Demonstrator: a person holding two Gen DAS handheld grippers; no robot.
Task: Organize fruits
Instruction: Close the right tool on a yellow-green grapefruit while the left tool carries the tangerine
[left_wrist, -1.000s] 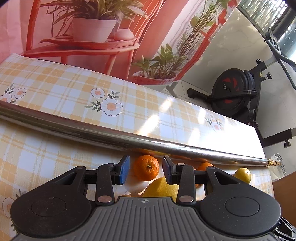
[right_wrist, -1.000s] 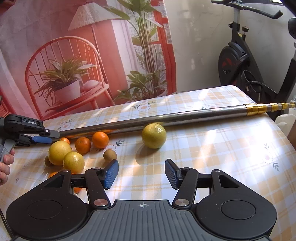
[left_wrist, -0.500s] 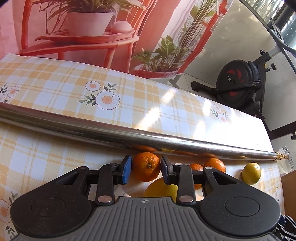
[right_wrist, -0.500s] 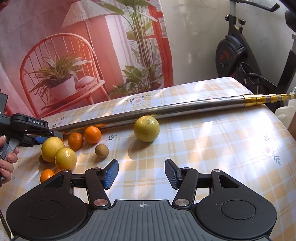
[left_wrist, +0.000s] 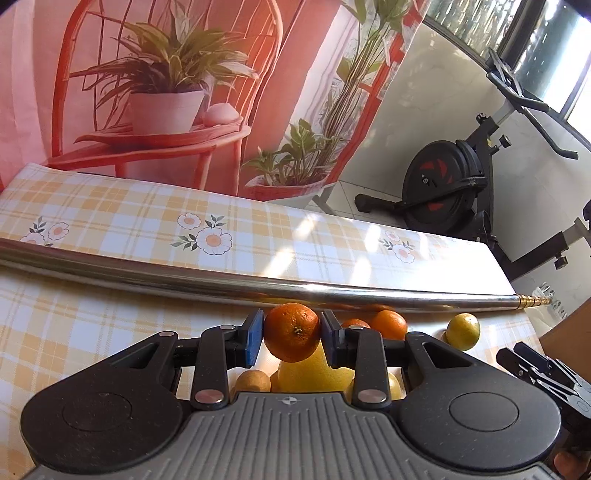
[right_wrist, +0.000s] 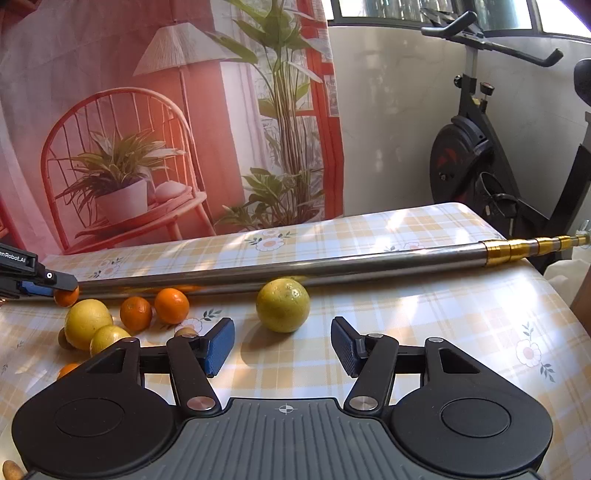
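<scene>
Tablecloth; left tongs hide fruit pile.

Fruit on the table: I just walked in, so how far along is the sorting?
Nothing looks sorted yet. In hand: the left tool is shut on a small orange. Left: two oranges, yellow fruit and a lone green-yellow fruit lie loose beside the metal pole; the right tool is open.
</scene>
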